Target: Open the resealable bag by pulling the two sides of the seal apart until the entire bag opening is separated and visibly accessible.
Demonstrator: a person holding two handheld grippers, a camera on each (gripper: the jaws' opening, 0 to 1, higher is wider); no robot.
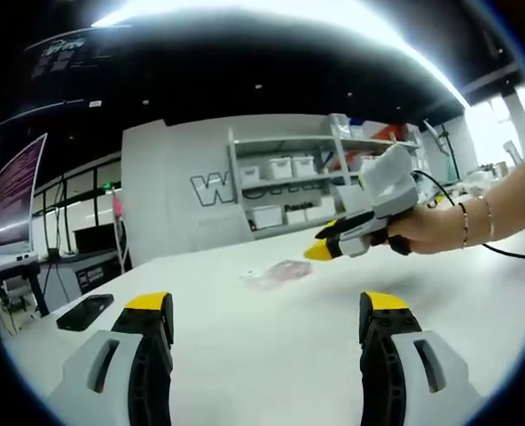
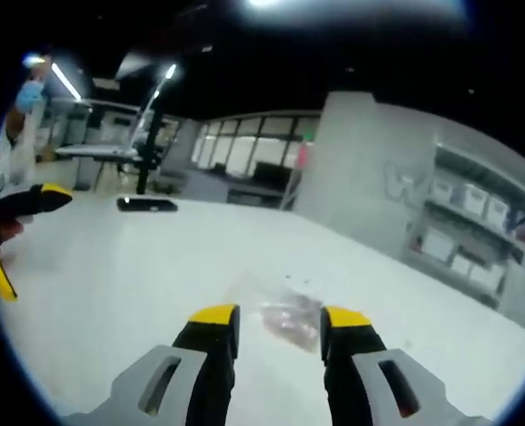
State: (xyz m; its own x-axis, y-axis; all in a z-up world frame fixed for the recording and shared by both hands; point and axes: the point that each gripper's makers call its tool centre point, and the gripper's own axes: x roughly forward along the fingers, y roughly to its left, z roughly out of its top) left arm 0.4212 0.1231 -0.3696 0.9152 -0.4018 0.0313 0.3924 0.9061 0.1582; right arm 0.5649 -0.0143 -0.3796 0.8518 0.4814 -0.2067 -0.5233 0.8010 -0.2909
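A small clear resealable bag [image 1: 280,272] with pinkish contents lies flat on the white table [image 1: 245,355]. My left gripper [image 1: 264,306] hovers short of it, jaws wide open and empty. The right gripper [image 1: 320,251], held by a hand [image 1: 427,229], comes in from the right with its yellow tips just above and right of the bag. In the right gripper view the bag [image 2: 289,321] lies just past my right gripper [image 2: 278,318], which is open, nothing between its jaws. The left gripper [image 2: 23,235] shows open at the left edge.
A black phone [image 1: 85,312] lies on the table towards the left [image 2: 147,204]. Shelves with white bins [image 1: 285,191] stand behind the table, and a monitor [image 1: 19,191] is at far left. A black cable trails from the right gripper.
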